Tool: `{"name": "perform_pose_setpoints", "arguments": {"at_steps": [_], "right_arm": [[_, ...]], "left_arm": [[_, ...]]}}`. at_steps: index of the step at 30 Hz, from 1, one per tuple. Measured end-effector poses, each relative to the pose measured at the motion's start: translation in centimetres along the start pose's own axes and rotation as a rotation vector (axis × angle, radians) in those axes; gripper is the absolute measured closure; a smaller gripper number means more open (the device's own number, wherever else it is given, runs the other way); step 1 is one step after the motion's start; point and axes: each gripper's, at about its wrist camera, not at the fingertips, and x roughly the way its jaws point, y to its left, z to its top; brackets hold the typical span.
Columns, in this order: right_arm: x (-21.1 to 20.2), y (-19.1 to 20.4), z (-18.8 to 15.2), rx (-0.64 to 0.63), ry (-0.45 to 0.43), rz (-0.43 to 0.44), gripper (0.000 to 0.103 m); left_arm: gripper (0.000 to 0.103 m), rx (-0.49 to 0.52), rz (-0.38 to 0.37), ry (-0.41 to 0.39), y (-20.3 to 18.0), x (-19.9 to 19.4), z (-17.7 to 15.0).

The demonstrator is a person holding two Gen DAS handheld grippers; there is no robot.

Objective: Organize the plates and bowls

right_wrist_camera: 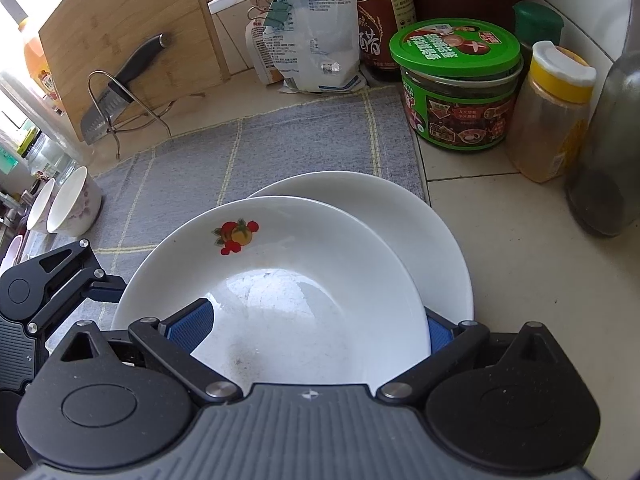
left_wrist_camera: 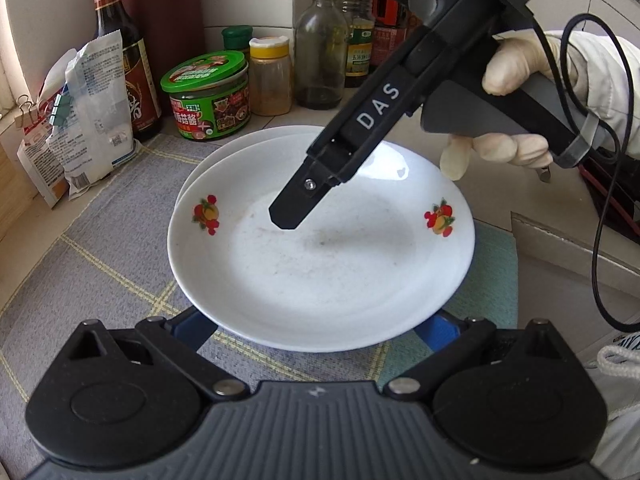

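Observation:
A white plate with fruit decals (left_wrist_camera: 320,272) (right_wrist_camera: 288,280) lies on a plain white plate (left_wrist_camera: 256,140) (right_wrist_camera: 400,216), offset toward me, on a grey checked mat (left_wrist_camera: 100,248). My left gripper (left_wrist_camera: 316,332) is open, its blue pads (left_wrist_camera: 440,330) straddling the near rim of the top plate. My right gripper (right_wrist_camera: 312,328) is open over the top plate's right side, one finger (right_wrist_camera: 192,326) inside it and one by its rim. In the left wrist view it (left_wrist_camera: 288,216) hangs over the plate's centre. Two white bowls (right_wrist_camera: 68,204) stand at the mat's left edge.
Sauce bottles (left_wrist_camera: 120,60), a green-lidded jar (left_wrist_camera: 208,96) (right_wrist_camera: 460,84), a spice shaker (right_wrist_camera: 552,112) and a clipped bag (left_wrist_camera: 96,108) crowd the back wall. A bamboo board (right_wrist_camera: 132,40) with a knife on a wire rack (right_wrist_camera: 116,96) stands at the far left.

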Motion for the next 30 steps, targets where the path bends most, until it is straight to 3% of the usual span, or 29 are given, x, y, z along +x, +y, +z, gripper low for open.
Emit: {"name": "perform_pose_setpoints", "arguments": {"at_steps": [13, 30], "right_arm": [[0.13, -0.23, -0.07, 0.010, -0.003, -0.019, 0.000], [-0.55, -0.41, -0.22, 0.017, -0.005, -0.031, 0.000]], "left_arm": [[0.001, -0.043, 0.007, 0.057, 0.30, 0.37, 0.72], [0.001, -0.021, 0.017, 0.071, 0.30, 0.57, 0.99]]}}
